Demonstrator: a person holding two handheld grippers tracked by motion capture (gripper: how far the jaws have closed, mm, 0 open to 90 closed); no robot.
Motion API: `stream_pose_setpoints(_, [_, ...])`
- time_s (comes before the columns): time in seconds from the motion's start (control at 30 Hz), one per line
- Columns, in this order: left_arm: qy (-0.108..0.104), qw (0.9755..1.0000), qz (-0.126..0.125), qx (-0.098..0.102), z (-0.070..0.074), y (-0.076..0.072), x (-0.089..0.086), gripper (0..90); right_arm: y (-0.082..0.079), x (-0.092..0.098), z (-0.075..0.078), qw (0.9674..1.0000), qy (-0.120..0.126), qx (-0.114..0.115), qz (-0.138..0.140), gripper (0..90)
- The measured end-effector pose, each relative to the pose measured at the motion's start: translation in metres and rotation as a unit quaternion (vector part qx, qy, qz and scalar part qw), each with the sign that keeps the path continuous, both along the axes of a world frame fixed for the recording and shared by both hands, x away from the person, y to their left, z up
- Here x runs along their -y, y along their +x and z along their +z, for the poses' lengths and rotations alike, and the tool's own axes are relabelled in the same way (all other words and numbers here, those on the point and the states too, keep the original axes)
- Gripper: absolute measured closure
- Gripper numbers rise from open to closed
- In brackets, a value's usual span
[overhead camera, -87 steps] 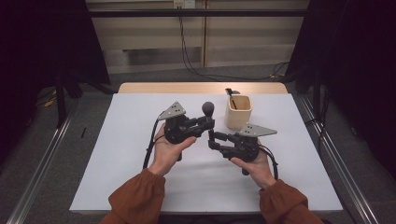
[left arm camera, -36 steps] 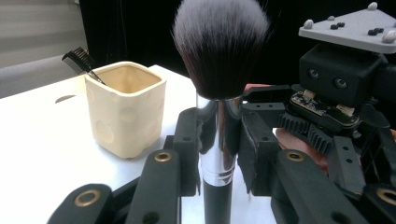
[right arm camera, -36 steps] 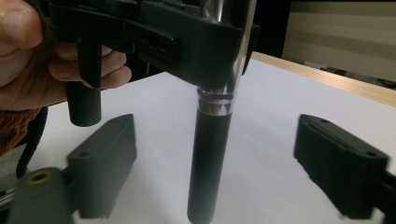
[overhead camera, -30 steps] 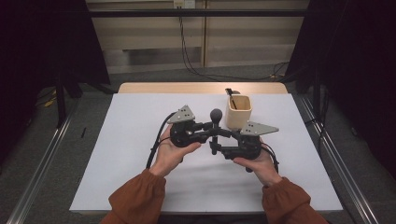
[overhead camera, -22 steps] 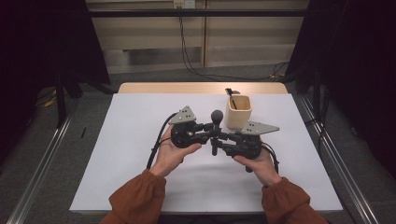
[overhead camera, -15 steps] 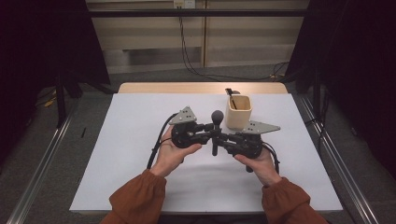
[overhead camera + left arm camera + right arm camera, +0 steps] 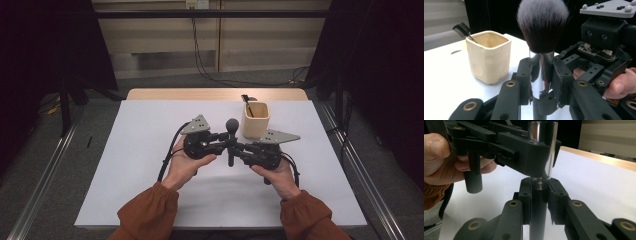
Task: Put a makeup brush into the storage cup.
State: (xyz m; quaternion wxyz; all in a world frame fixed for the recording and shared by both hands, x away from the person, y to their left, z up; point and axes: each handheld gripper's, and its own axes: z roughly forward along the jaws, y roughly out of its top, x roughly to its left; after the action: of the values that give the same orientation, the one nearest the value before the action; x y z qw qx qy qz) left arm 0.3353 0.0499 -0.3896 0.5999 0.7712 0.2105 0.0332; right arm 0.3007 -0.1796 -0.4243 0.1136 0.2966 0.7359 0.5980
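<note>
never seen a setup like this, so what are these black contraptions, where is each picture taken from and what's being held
A person sits at a white table and holds a tool in each hand: the left hand-held gripper and the right hand-held gripper, each with two black jaws worked by hand. One picture comes from a fixed camera above, looking down on the table. The other two come from small cameras riding on each gripper, looking along its jaws.

Both grippers clamp one makeup brush, held upright: the left on its shiny metal collar, the right on the dark handle below; the right jaws have just been closing on it. Behind stands a cream cup with a small comb-like tool sticking out.
</note>
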Motion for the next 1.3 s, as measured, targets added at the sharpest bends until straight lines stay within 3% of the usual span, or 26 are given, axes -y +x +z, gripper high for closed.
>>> stream_pose_setpoints(0.27, [-0.009, 0.9999, 0.007, -0.002, 0.0, -0.001, 0.0, 63.6, 0.0, 0.0, 0.001, 1.0, -0.002, 0.003, -0.002, 75.5])
stream_pose_setpoints(0.57, [-0.02, 0.9993, 0.033, 0.002, 0.001, -0.001, -0.004, 43.3, 0.001, 0.003, 0.001, 0.9999, -0.002, 0.005, -0.012, 75.5])
stream_pose_setpoints(0.87, [-0.017, 0.9981, 0.054, 0.024, 0.004, -0.006, -0.012, 26.3, 0.003, 0.007, 0.001, 0.9997, -0.003, 0.004, -0.024, 75.6])
stream_pose_setpoints(0.97, [-0.004, 0.9977, 0.058, 0.034, 0.004, -0.008, -0.018, 22.9, 0.004, 0.008, 0.001, 0.9996, -0.004, 0.004, -0.026, 75.5])
stream_pose_setpoints(1.03, [0.01, 0.9962, 0.077, 0.04, 0.004, -0.008, -0.022, 13.0, 0.005, 0.008, 0.001, 0.9996, -0.006, 0.004, -0.028, 75.5])
stream_pose_setpoints(1.2, [-0.012, 0.9951, 0.097, 0.016, 0.002, -0.003, -0.041, 8.5, 0.006, 0.013, 0.004, 0.9993, -0.004, 0.008, -0.037, 75.5])
stream_pose_setpoints(1.3, [-0.01, 0.9939, 0.107, 0.022, 0.001, -0.004, -0.051, 5.8, 0.008, 0.016, 0.004, 0.999, -0.004, 0.008, -0.043, 75.5])
